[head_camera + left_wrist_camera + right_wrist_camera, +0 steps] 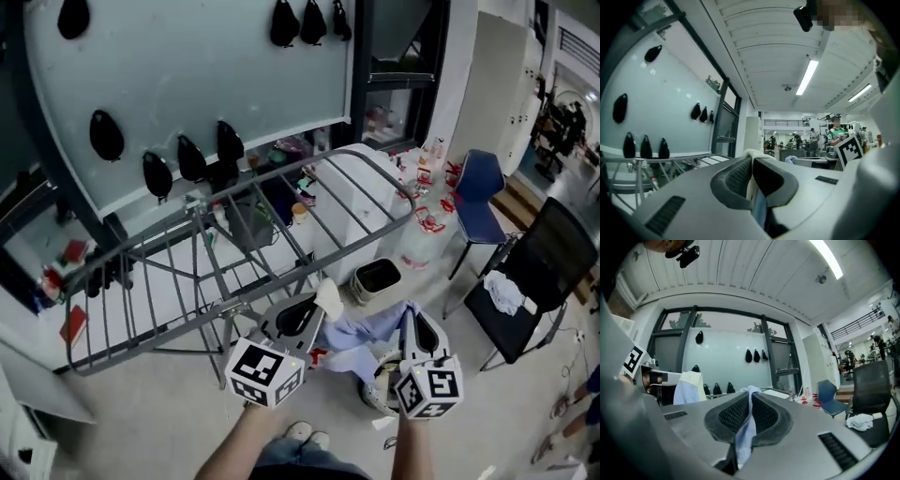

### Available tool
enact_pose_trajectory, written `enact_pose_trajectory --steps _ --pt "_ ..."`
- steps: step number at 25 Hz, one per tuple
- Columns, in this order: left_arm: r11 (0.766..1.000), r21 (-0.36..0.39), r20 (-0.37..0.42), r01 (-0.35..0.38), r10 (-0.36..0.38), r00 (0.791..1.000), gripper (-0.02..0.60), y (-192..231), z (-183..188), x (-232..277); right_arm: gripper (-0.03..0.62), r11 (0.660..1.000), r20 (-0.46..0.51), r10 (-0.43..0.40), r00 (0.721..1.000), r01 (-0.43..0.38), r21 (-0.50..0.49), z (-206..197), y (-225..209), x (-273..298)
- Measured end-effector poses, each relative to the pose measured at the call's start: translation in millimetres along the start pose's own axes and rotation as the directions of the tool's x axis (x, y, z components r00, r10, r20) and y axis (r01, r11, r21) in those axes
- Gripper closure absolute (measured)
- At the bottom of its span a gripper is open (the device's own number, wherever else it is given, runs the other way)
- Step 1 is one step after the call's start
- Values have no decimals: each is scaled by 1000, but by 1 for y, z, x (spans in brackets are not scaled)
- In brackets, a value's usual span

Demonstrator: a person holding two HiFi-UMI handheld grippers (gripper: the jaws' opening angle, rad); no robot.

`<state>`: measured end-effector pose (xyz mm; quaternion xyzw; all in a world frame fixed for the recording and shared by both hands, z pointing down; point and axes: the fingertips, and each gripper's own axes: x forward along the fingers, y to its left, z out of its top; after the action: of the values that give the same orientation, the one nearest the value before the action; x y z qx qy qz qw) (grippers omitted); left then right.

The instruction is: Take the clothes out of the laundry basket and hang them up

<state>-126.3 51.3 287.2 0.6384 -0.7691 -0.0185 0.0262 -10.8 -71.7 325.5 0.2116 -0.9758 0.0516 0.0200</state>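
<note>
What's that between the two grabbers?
A light blue garment hangs between the left gripper and right gripper, pinched by both; the head view shows it.

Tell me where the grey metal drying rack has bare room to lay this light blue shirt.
Every rail of the grey metal drying rack looks bare, from the left end near the glass wall to the rounded right end. Past that end it is crowded: a round open bin, a clear plastic jug and a blue chair.

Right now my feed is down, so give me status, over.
Both shut on shirt: left hand-held gripper, right hand-held gripper. Shirt slung between them. Rack ahead, nothing blocking.
</note>
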Motion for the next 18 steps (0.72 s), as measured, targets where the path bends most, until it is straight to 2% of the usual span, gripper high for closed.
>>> enact_pose_trajectory --steps 2,4,6,8,13,18 --pt "997 5 3 -77 77 997 555 23 -2 -24 580 997 -1 75 997 -75 2 -1 31 20" --pt "985 10 7 -174 174 985 555 45 -4 -52 580 983 3 182 983 -182 -3 -4 66 41" --pt "959 10 12 -283 283 959 555 71 -3 -83 580 955 -2 296 955 -296 0 -4 108 64" --pt "933 7 16 -361 361 933 555 94 2 -111 580 924 -5 383 924 -383 -2 -3 147 82" --pt "886 6 24 -464 463 886 555 124 7 -168 580 858 2 513 858 -513 -27 -4 221 92" --pt "844 2 39 -537 536 843 555 137 11 -201 580 806 2 591 807 -590 -39 -3 264 95"
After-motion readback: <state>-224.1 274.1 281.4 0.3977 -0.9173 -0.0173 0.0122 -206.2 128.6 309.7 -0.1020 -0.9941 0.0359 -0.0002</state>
